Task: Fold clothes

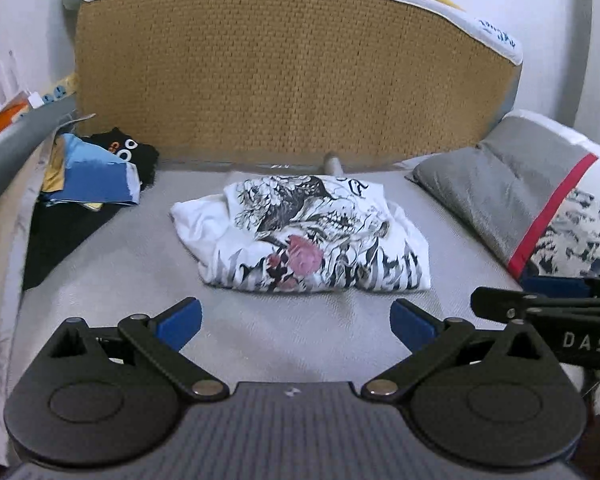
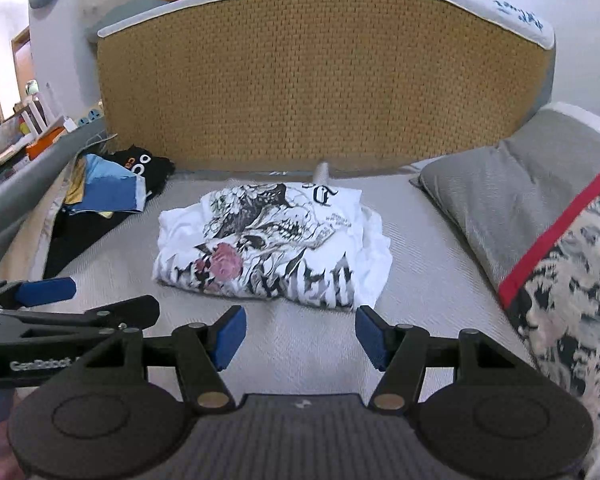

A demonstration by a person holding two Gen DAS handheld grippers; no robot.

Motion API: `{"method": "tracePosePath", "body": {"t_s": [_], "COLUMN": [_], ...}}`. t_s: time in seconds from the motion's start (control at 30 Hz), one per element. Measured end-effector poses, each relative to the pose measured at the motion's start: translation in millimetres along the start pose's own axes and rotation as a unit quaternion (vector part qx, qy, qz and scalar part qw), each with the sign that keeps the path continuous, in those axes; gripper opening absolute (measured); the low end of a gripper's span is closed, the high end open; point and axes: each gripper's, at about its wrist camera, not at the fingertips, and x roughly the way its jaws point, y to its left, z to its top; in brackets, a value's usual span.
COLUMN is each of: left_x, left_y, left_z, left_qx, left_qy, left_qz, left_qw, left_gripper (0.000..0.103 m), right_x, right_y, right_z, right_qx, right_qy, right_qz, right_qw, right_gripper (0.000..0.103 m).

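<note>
— White cotton, printed in black with a pink rose: is that the T-shirt [image 1: 300, 234]?
— Yes, folded into a bundle, lying mid-bed on the grey sheet [image 1: 260, 340], just before the woven headboard [image 1: 292, 72].
— And the tongs?
— Both hang above the sheet, near the shirt's front edge, touching nothing. The left gripper [image 1: 296, 326] gapes wide, empty; the right gripper [image 2: 300, 338] stands apart too, nothing between its blue pads [image 2: 230, 336].
— Anything alongside?
— A clothes pile [image 1: 96, 176] at left, a grey pillow [image 1: 496, 196] at right.
</note>
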Motion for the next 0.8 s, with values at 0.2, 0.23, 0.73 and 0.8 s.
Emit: {"method": "tracePosePath", "body": {"t_s": [0.2, 0.23, 0.73, 0.8], "left_x": [-14.8, -17.1, -30.1, -30.9], "left_y": [-6.0, -6.1, -6.4, -5.1], "left_z": [-10.2, -11.9, -29.9, -29.8], "left_qx": [0.0, -0.001, -0.015, -0.016], "left_qy": [0.003, 0.003, 0.016, 0.017], "left_qz": [0.024, 0.023, 0.028, 0.027], "left_qw": [0.9997, 0.9997, 0.9994, 0.9994], "left_gripper": [0.103, 0.103, 0.103, 0.103], "right_x": [-14.3, -16.1, -23.4, -23.7], "right_y": [1.2, 0.2, 2.1, 1.2], "right_z": [-19.3, -22.3, -39.8, -41.3], "right_qx": [-0.008, -0.005, -0.006, -0.005], "right_qy": [-0.011, -0.011, -0.015, -0.014], "right_qz": [-0.008, -0.009, -0.025, -0.027], "right_qw": [1.0, 1.0, 1.0, 1.0], "right_gripper": [0.064, 0.064, 0.064, 0.064]}}
